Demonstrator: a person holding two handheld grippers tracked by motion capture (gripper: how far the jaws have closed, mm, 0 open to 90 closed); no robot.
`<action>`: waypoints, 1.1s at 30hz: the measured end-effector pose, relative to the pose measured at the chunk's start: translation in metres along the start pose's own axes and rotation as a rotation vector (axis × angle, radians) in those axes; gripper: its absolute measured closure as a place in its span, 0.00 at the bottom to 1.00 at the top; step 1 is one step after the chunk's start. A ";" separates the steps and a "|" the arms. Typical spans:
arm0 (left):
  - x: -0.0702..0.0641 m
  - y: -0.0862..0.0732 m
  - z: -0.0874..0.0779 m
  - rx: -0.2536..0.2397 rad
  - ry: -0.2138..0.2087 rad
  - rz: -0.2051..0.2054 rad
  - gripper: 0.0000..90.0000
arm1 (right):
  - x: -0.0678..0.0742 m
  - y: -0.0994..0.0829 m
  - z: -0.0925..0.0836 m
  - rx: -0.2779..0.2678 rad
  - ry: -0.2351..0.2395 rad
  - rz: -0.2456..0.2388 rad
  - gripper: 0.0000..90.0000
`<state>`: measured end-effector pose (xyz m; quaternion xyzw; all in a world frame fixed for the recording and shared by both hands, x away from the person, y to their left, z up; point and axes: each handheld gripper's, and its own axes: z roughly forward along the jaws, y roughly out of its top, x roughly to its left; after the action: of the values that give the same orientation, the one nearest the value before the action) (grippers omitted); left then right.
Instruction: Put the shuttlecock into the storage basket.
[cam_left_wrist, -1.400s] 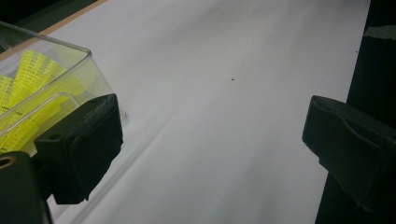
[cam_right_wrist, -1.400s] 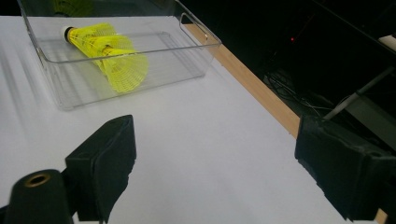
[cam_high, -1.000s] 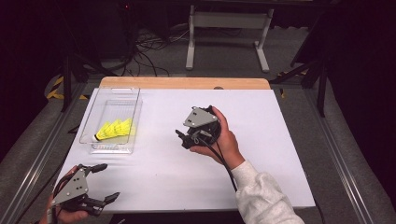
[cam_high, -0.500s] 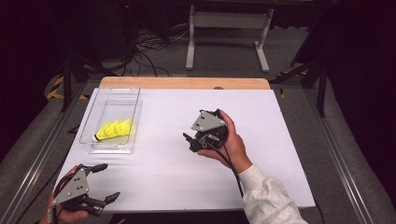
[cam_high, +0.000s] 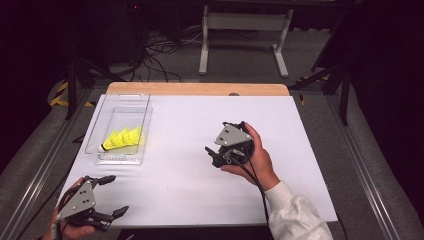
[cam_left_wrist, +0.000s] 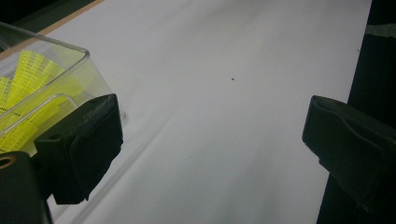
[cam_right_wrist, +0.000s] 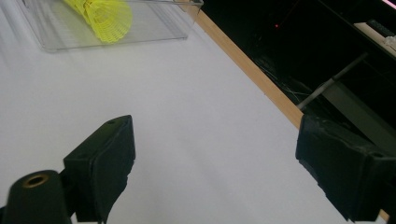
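A clear plastic box (cam_high: 145, 125) stands at the left of the white table (cam_high: 190, 200) and holds yellow shuttlecocks (cam_high: 122, 138). My left gripper (cam_high: 115, 195) hovers at the near left corner, open and empty. In the left gripper view its jaws (cam_left_wrist: 210, 130) stand wide apart, with the box (cam_left_wrist: 86, 70) and shuttlecocks (cam_left_wrist: 32, 79) close at the left. My right gripper (cam_high: 212, 156) is held mid-table, right of the box, and points left. In the right gripper view it (cam_right_wrist: 215, 144) is open over bare table, with the box (cam_right_wrist: 154, 23) and a shuttlecock (cam_right_wrist: 105, 16) farther ahead.
A wooden strip (cam_high: 200, 89) runs along the table's far edge and shows again as a wooden edge (cam_right_wrist: 252, 70) in the right gripper view. Beyond it on the dark floor are a metal stand (cam_high: 240, 30) and cables (cam_high: 155, 55). Metal rails flank the table.
My right gripper has drifted to the right and slightly nearer, away from the box. The left gripper has stayed put.
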<state>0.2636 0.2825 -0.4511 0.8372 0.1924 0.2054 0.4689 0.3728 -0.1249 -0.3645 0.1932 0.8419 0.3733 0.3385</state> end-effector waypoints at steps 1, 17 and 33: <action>0.000 0.000 0.000 0.001 -0.001 0.000 0.07 | 0.000 -0.002 -0.001 0.000 0.000 0.000 0.15; 0.000 0.001 0.001 0.003 0.003 0.001 0.07 | 0.005 -0.025 -0.015 0.023 -0.020 -0.008 0.14; 0.000 0.002 0.002 0.000 0.008 0.008 0.07 | 0.013 -0.049 -0.028 0.028 -0.015 -0.036 0.14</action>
<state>0.2647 0.2798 -0.4507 0.8371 0.1908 0.2105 0.4675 0.3406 -0.1633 -0.3934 0.1854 0.8478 0.3541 0.3486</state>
